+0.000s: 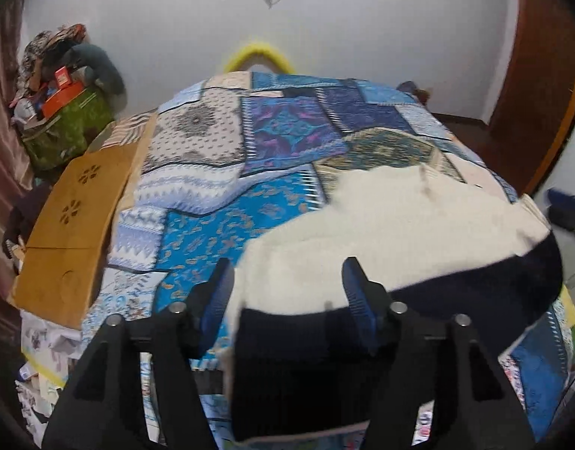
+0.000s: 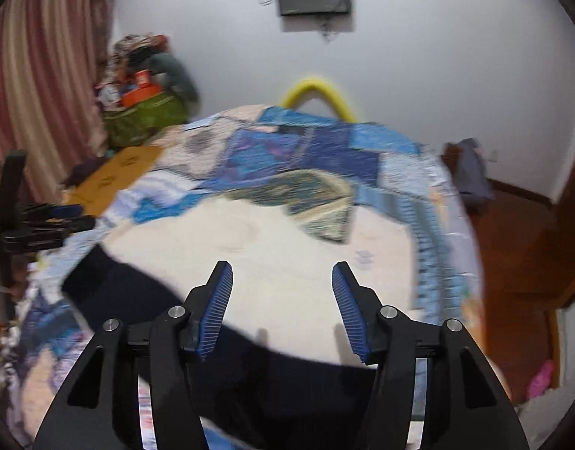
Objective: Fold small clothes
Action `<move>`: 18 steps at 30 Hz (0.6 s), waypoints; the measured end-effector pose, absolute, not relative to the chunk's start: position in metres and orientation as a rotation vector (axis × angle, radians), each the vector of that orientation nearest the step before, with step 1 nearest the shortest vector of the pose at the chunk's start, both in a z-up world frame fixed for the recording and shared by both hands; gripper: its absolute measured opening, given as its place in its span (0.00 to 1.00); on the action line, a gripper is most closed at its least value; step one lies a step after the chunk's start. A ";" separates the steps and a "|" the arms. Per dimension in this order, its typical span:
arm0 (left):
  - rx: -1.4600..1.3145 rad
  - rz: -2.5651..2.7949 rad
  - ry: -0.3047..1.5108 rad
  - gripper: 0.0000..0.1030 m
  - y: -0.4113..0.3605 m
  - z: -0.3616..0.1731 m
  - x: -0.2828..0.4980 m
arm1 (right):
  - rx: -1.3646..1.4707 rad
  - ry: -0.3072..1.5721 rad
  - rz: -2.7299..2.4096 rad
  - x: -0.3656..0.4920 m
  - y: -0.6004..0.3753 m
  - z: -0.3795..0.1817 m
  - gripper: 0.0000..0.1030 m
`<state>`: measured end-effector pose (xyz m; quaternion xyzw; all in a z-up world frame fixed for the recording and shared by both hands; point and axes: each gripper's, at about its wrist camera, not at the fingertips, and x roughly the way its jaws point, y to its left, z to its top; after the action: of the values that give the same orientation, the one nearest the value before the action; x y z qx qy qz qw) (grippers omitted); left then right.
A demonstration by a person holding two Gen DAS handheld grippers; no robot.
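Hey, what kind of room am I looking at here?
Most likely a bedroom in a home: a bed under a blue patchwork bedspread, a pink curtain to one side, and a green bag piled with belongings in the corner.

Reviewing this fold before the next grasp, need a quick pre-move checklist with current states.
1. Left gripper open, nothing pinched: ok.
2. Right gripper open, nothing pinched: ok.
3. Cream and dark garment lying on the bedspread: ok.
4. Garment inside the bed edge: ok.
5. Fold edges lined up: cannot tell, both views blurred.
6. Cardboard clear of the garment: ok.
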<state>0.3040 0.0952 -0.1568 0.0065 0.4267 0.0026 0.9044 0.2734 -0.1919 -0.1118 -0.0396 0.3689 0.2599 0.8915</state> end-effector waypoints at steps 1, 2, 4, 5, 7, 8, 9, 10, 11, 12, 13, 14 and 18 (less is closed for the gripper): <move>0.020 -0.010 0.886 0.65 0.089 -0.159 0.304 | -0.081 0.792 0.570 0.274 -0.182 -0.117 0.50; 0.024 -0.018 0.892 0.68 0.085 -0.162 0.304 | -0.085 0.818 0.596 0.274 -0.172 -0.123 0.51; 0.035 -0.039 0.918 0.69 0.074 -0.172 0.305 | -0.093 0.865 0.626 0.274 -0.156 -0.136 0.56; 0.041 -0.047 0.941 0.69 0.069 -0.181 0.307 | -0.099 0.898 0.646 0.274 -0.147 -0.146 0.60; 0.049 -0.046 0.975 0.69 0.065 -0.195 0.309 | -0.126 0.940 0.667 0.273 -0.134 -0.165 0.59; 0.059 -0.041 0.995 0.69 0.063 -0.204 0.310 | -0.152 0.955 0.657 0.274 -0.129 -0.174 0.60; 0.074 -0.035 1.014 0.71 0.062 -0.213 0.311 | -0.184 0.962 0.642 0.274 -0.126 -0.182 0.60; 0.081 -0.036 1.015 0.72 0.062 -0.219 0.310 | -0.213 0.968 0.631 0.274 -0.123 -0.188 0.60; 0.081 -0.032 0.993 0.78 0.064 -0.221 0.307 | -0.244 0.974 0.623 0.274 -0.123 -0.195 0.59; 0.085 -0.026 0.983 0.82 0.066 -0.221 0.305 | -0.249 0.968 0.624 0.273 -0.126 -0.197 0.59; 0.090 -0.025 0.982 0.82 0.068 -0.221 0.304 | -0.242 0.964 0.624 0.273 -0.131 -0.195 0.59; 0.086 -0.034 0.985 0.82 0.071 -0.221 0.302 | -0.235 0.970 0.622 0.273 -0.137 -0.194 0.59; 0.078 -0.019 0.991 0.82 0.085 -0.222 0.292 | -0.227 0.974 0.562 0.272 -0.166 -0.189 0.59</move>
<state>0.2922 0.0847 -0.2217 0.0376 0.4754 -0.0091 0.8789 0.2723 -0.1662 -0.1889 -0.1076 0.4608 0.2660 0.8398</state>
